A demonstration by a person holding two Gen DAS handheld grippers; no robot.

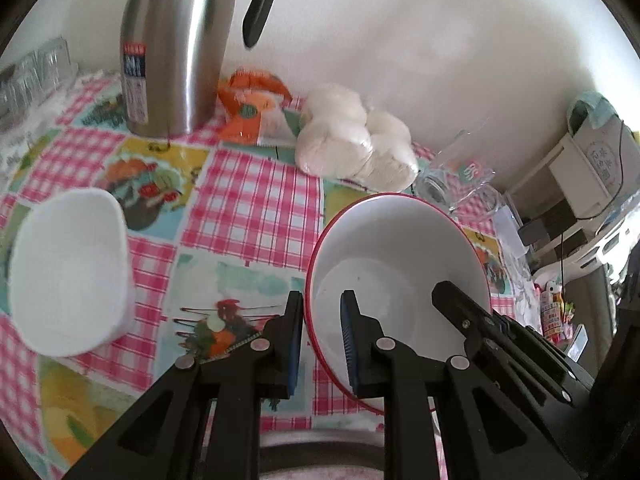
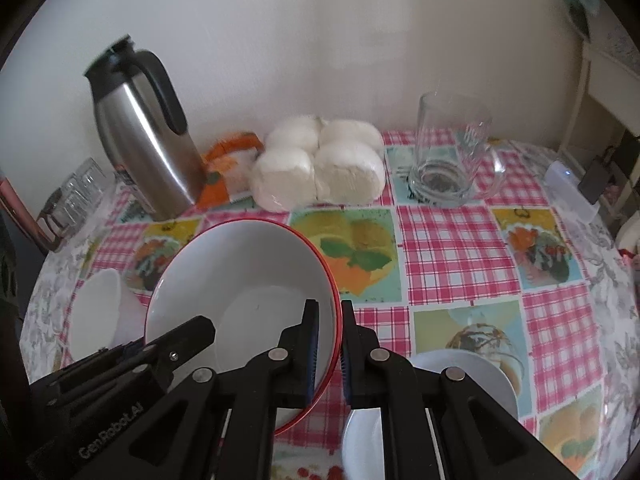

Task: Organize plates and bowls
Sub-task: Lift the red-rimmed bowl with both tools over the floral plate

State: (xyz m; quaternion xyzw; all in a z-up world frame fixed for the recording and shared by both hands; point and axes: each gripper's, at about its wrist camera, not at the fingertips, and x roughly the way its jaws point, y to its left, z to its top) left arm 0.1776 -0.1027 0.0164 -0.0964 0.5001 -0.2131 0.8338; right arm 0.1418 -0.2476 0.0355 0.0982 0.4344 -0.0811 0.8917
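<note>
Red-rimmed bowl [image 1: 396,264], both tools [image 1: 322,340] [image 2: 330,344] gripping rim

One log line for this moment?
left gripper: shut on bowl rim | right gripper: shut on opposite rim | plates: on table

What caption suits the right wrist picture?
Both claws grip a red-rimmed bowl above a checkered tablecloth.

Checked tablecloth [image 2: 452,248] under flask [image 2: 144,136], mug [image 2: 452,156].
</note>
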